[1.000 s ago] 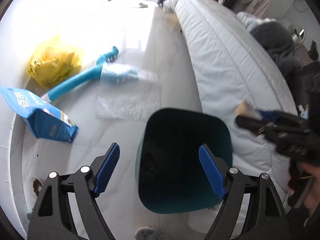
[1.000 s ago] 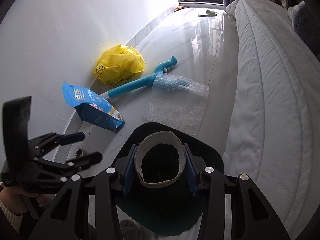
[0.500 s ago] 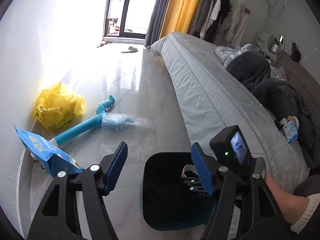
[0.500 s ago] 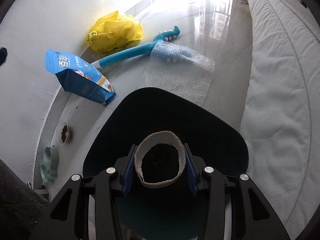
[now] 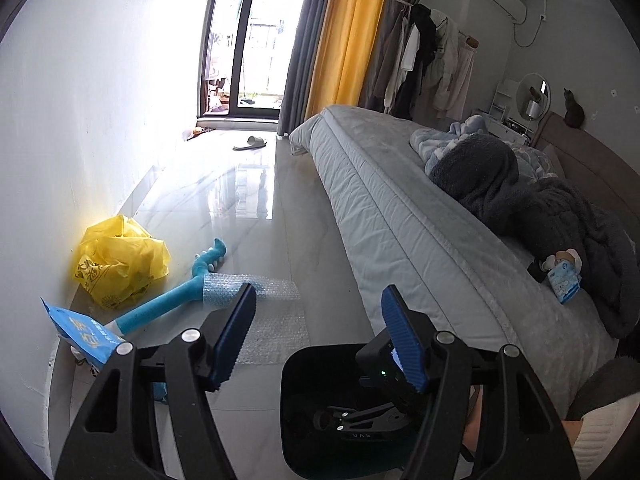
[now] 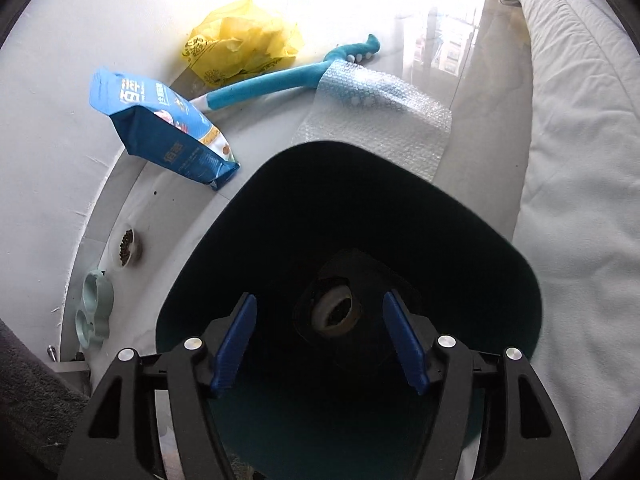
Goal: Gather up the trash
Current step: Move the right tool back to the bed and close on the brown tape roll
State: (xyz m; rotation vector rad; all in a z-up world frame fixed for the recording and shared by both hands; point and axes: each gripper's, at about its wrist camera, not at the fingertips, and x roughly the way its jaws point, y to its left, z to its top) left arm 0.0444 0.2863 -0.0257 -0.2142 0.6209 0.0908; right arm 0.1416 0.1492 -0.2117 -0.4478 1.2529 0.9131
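My right gripper (image 6: 319,300) hangs over the mouth of the dark teal bin (image 6: 280,208). Its jaws are opening and nothing is between them. The cardboard roll (image 6: 336,312) lies loose at the bottom of the bin, below the fingers. My left gripper (image 5: 319,292) is open and empty, raised above the near rim of the bin (image 5: 320,354). On the floor by the wall lie a yellow plastic bag (image 6: 244,40), a blue packet (image 6: 168,128), a sheet of bubble wrap (image 6: 384,120) and a long blue foam stick (image 6: 272,84).
A grey bed (image 5: 400,208) runs along the right of the bin, the white wall along the left. A small food bowl (image 6: 128,246) and a green double dish (image 6: 94,308) sit by the wall. A slipper (image 5: 252,143) lies near the window. A white sleeve (image 5: 600,420) shows at lower right.
The right gripper sank to the bin and let go of the cardboard roll, which dropped inside. The left gripper rose, tilted up toward the room, and its jaws narrowed.
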